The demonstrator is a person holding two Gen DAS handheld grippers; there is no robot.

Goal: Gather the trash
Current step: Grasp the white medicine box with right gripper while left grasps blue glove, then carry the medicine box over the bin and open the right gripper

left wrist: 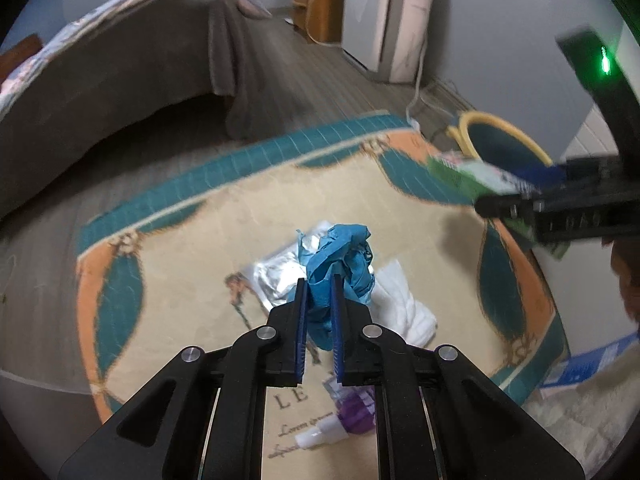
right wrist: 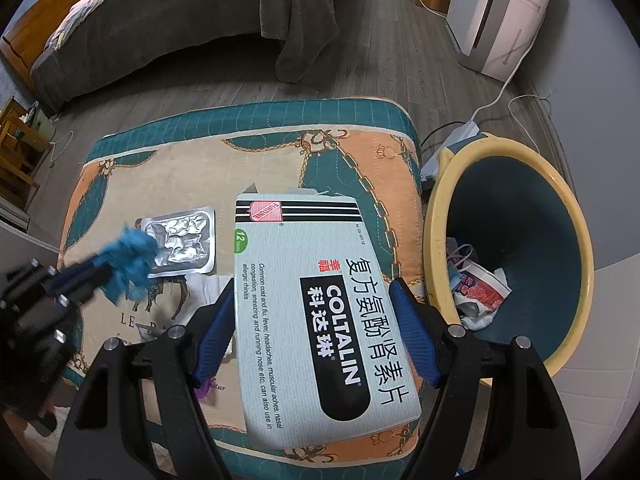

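My left gripper (left wrist: 319, 284) is shut on a crumpled blue glove (left wrist: 340, 260) and holds it above the patterned cushion (left wrist: 180, 264); the glove also shows in the right wrist view (right wrist: 132, 258). My right gripper (right wrist: 312, 292) is shut on a flat white Coltalin medicine box (right wrist: 316, 312), held above the cushion's right side, beside the yellow-rimmed trash bin (right wrist: 520, 248). The bin holds several wrappers. A silver blister pack (right wrist: 182, 242) and white tissue (left wrist: 404, 304) lie on the cushion.
A small purple-and-white bottle (left wrist: 340, 420) lies on the cushion near my left gripper. A bed with a grey cover (right wrist: 180, 28) stands behind. A white appliance (right wrist: 500, 12) and cables (right wrist: 492, 108) are at the back right on the wooden floor.
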